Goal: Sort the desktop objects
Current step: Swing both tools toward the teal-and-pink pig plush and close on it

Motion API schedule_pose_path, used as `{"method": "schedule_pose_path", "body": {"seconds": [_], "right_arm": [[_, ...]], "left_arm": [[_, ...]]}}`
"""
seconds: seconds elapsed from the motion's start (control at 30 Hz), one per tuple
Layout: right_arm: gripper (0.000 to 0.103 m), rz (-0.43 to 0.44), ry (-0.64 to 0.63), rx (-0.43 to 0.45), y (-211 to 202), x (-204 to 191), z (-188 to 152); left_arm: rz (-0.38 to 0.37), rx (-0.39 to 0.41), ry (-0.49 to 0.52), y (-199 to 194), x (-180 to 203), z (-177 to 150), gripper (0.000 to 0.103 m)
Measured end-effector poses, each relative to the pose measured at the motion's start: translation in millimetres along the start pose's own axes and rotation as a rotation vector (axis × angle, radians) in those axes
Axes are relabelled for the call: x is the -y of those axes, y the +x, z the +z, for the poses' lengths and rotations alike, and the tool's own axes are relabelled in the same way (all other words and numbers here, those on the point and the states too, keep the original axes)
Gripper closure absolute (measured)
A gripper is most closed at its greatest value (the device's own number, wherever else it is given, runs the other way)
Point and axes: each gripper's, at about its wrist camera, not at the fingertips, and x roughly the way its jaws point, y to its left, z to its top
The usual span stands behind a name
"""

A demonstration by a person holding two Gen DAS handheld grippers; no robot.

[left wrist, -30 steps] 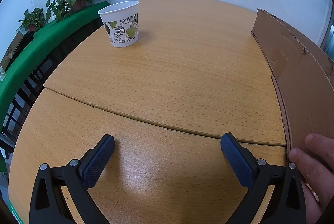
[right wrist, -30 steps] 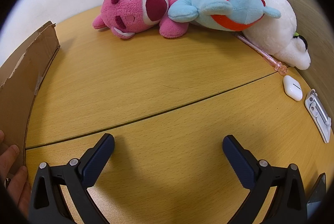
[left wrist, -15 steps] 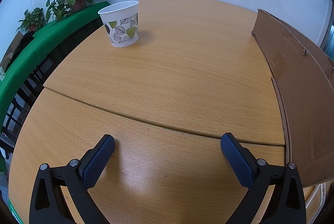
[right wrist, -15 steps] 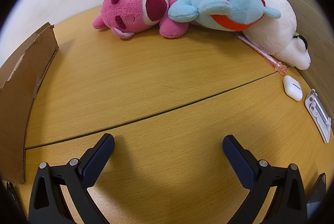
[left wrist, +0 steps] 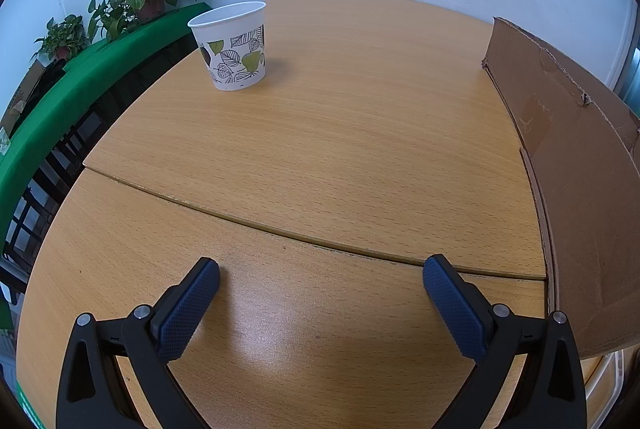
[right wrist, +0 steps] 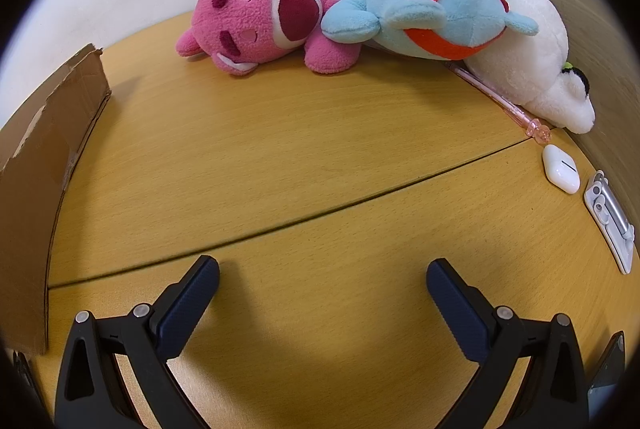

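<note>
Hidden: cardboard box [left wrist: 580,165] cut off at frame edge, inside unseen; dark object [right wrist: 608,361] at lower right unclear | Around: earbud case [right wrist: 561,169], white clip [right wrist: 610,217], pink pen [right wrist: 504,101] near plush toys [right wrist: 360,17]; paper cup [left wrist: 232,47] far left on table [left wrist: 320,149] | Jaws: left gripper [left wrist: 320,293] and right gripper [right wrist: 322,293] both wide apart, empty, over bare wood

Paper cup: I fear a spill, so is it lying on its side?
No, the paper cup stands upright on the table, open rim facing up.
</note>
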Motion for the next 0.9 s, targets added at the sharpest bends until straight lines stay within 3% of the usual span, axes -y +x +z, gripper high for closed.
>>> {"method": "schedule_pose_path", "body": {"seconds": [0.2,0.23,0.3,0.43,0.53,0.63,0.7,0.77,0.9], "right_arm": [[0.000,-0.030,0.054,-0.086,-16,19,-12],[0.000,-0.008,0.057,-0.068,-19,23,-14],[0.001,0.068,0.034,0.008,-47,23,-18],[0.001,0.178,-0.038,0.123,-109,3,-18],[0.001,0.333,-0.124,0.209,-162,-27,-26],[0.001,0.543,-0.236,0.220,-200,-67,-58],[0.001,0.685,-0.324,0.160,-212,-100,-85],[0.001,0.825,-0.386,0.066,-217,-131,-113],[0.001,1.008,-0.407,-0.098,-213,-175,-152]], "left_arm": [[-0.018,-0.012,0.027,-4,3,-5,0.000],[-0.031,-0.028,0.039,-8,5,-8,0.000],[-0.057,0.006,0.019,-26,6,-19,0.000],[-0.111,0.180,0.053,-108,25,-41,0.000],[-0.094,0.272,0.129,-180,52,-58,0.000],[-0.145,0.338,0.186,-229,78,-83,0.000],[-0.222,0.321,0.244,-247,100,-103,0.000],[-0.329,0.249,0.268,-251,125,-124,0.000],[-0.550,0.073,0.293,-243,180,-166,0.000]]}}
